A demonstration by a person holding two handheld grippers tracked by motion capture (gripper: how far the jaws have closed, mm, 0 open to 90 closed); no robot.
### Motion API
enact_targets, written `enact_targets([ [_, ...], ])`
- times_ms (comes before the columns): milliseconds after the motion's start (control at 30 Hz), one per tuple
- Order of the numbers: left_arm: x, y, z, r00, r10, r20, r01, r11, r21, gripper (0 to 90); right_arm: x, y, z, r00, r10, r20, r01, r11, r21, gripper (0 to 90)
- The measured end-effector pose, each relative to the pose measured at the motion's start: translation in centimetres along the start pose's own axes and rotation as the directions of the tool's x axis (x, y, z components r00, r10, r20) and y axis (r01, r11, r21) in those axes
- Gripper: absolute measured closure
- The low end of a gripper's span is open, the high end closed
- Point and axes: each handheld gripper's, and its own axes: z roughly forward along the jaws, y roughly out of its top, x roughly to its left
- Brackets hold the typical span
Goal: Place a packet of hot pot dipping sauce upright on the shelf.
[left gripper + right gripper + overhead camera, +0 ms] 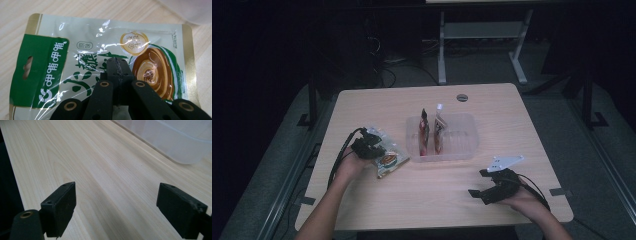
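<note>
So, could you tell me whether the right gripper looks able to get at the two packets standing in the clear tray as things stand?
Probably yes: the right gripper is open and holds nothing, bare table lies between it and the tray, and the packets stick up above its rim.

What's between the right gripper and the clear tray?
Nothing: in the high view only bare wooden tabletop separates the open right gripper from the clear tray.

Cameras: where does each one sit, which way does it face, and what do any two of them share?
High view: above the person's side, looking forward and down on the table; both forearms enter from below.
Left gripper view: rides the left gripper, jaws closed over a snack packet.
Right gripper view: rides the right gripper, jaws apart above bare wood.
Shared: high and right gripper views both show the clear tray.
</note>
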Motion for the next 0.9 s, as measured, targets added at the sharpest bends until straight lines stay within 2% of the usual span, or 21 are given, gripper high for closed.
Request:
enact_targets([
  [67, 0.1, -0.1, -0.1, 0.9998, 0.012, 0.013, -0.013, 0.9998, 0.016, 90.0, 0.0, 0.0, 0.0, 1.0000, -0.009, -0.001, 0.009, 1.0000, -0.002, 15.5],
  [267, -0.2, -1.1, -0.9, 0.9968, 0.012, 0.079, -0.015, 0.9988, 0.046, 90.0, -0.1, 0.0, -0.1, 1.0000, -0.006, 0.001, 0.006, 1.0000, -0.007, 15.5],
  [367, -0.4, -1.8, -1.4, 0.9942, 0.012, 0.107, -0.017, 0.9985, 0.053, 90.0, -0.1, 0.0, -0.2, 1.0000, 0.005, -0.001, -0.005, 1.0000, -0.005, 15.6],
  [400, -0.7, -2.1, -1.5, 0.9938, 0.001, 0.111, -0.006, 0.9992, 0.041, 90.0, -0.1, 0.0, -0.2, 1.0000, 0.005, -0.002, -0.005, 1.0000, -0.005, 15.6],
  [433, -0.8, -2.3, -1.6, 0.9934, 0.010, 0.114, -0.015, 0.9990, 0.042, 90.0, -0.1, 0.0, -0.2, 1.0000, 0.005, -0.002, -0.005, 1.0000, -0.005, 15.6],
  [500, -1.1, -2.8, -1.9, 0.9920, 0.004, 0.126, -0.008, 0.9994, 0.033, 90.0, -0.2, 0.0, -0.1, 1.0000, -0.006, -0.002, 0.006, 0.9999, -0.009, 15.5],
  [733, -3.0, -4.0, -2.6, 0.9855, 0.039, 0.165, -0.045, 0.9985, 0.032, 90.0, 0.0, 0.1, 0.0, 1.0000, 0.001, -0.007, -0.001, 1.0000, -0.006, 15.5],
  [900, -4.8, -4.5, -2.9, 0.9747, 0.066, 0.214, -0.075, 0.9964, 0.038, 90.0, 0.0, 0.2, 0.0, 1.0000, 0.001, -0.008, -0.001, 1.0000, -0.005, 15.6],
])
